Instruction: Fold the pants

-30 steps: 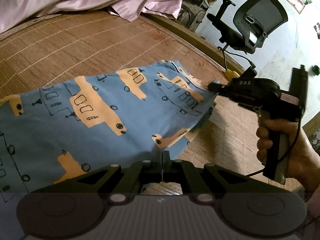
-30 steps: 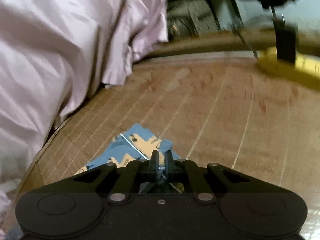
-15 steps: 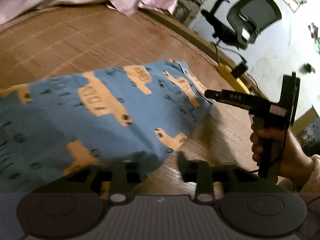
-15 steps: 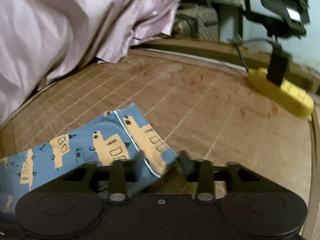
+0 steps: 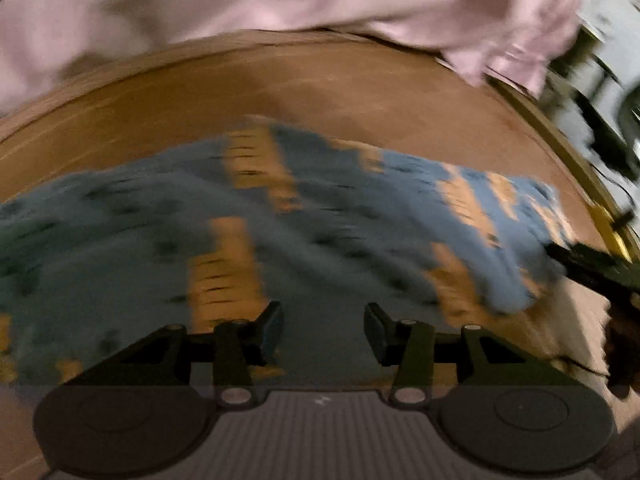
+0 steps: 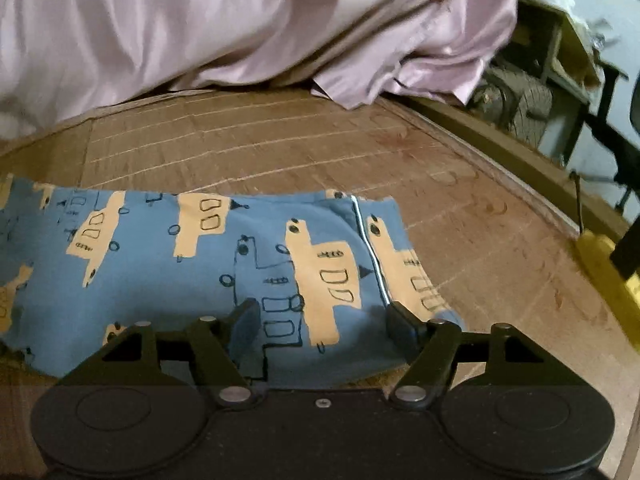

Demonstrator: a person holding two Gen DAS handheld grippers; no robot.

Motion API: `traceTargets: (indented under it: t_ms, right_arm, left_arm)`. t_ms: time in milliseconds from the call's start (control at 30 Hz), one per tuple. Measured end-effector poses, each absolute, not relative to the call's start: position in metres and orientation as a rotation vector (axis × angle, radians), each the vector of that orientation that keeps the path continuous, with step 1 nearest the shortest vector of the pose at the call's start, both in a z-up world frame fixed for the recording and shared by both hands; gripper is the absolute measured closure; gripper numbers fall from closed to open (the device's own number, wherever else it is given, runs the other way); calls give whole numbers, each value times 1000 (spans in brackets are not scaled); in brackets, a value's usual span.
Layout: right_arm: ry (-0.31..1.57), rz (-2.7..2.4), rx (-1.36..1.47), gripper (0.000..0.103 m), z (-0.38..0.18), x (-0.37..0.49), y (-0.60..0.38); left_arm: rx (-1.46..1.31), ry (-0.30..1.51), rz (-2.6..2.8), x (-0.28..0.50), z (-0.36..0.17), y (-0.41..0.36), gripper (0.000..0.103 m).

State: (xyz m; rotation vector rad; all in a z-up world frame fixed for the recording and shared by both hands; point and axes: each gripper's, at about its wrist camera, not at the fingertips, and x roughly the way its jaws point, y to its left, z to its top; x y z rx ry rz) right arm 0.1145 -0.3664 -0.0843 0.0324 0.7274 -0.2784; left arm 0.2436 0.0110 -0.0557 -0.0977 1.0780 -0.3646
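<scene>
The blue pants with orange vehicle prints lie flat on the woven mat, their white-piped end toward the right. My right gripper hovers open over the near right part of the cloth, nothing between its fingers. In the blurred left wrist view the pants spread across the mat, and my left gripper stands open above their near edge, holding nothing. The other gripper's dark tip shows at the right edge beside the pants' end.
A pink satin sheet is bunched along the far side of the mat. A wooden bed rail runs down the right. A yellow power strip lies by the rail, with furniture and a chair base beyond.
Both grippers went from shut on the pants' end to open, dropping the cloth flat on the mat. Both then pulled back, and the left view swung left and blurred.
</scene>
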Motion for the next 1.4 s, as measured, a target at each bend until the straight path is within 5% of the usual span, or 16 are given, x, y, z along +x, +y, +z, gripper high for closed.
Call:
traceTargets:
  t_ms: [200, 333, 533, 700, 767, 967, 1167, 1400]
  right_arm:
    - [735, -328, 34, 25, -85, 109, -377]
    - [735, -327, 65, 24, -86, 101, -387]
    - [657, -253, 38, 20, -74, 77, -373]
    - [545, -87, -74, 7, -61, 53, -336]
    - [508, 6, -104, 5, -59, 50, -320]
    - [544, 101, -112, 5, -61, 88, -262]
    - [559, 276, -56, 17, -53, 154, -203]
    - [629, 427, -76, 20, -58, 185, -179]
  left_arm:
    - [-43, 1071, -250, 231, -57, 55, 67]
    - [46, 1063, -198, 213, -56, 77, 66]
    - [27, 1094, -68, 196, -39, 96, 54]
    - [-43, 976, -108, 202, -6, 91, 22]
    - [-14, 953, -136, 221, 0, 77, 18]
    - [135, 944, -192, 296, -8, 25, 19]
    - [309, 991, -329, 357, -21, -7, 38]
    - [320, 1048, -473, 398, -40, -18, 44]
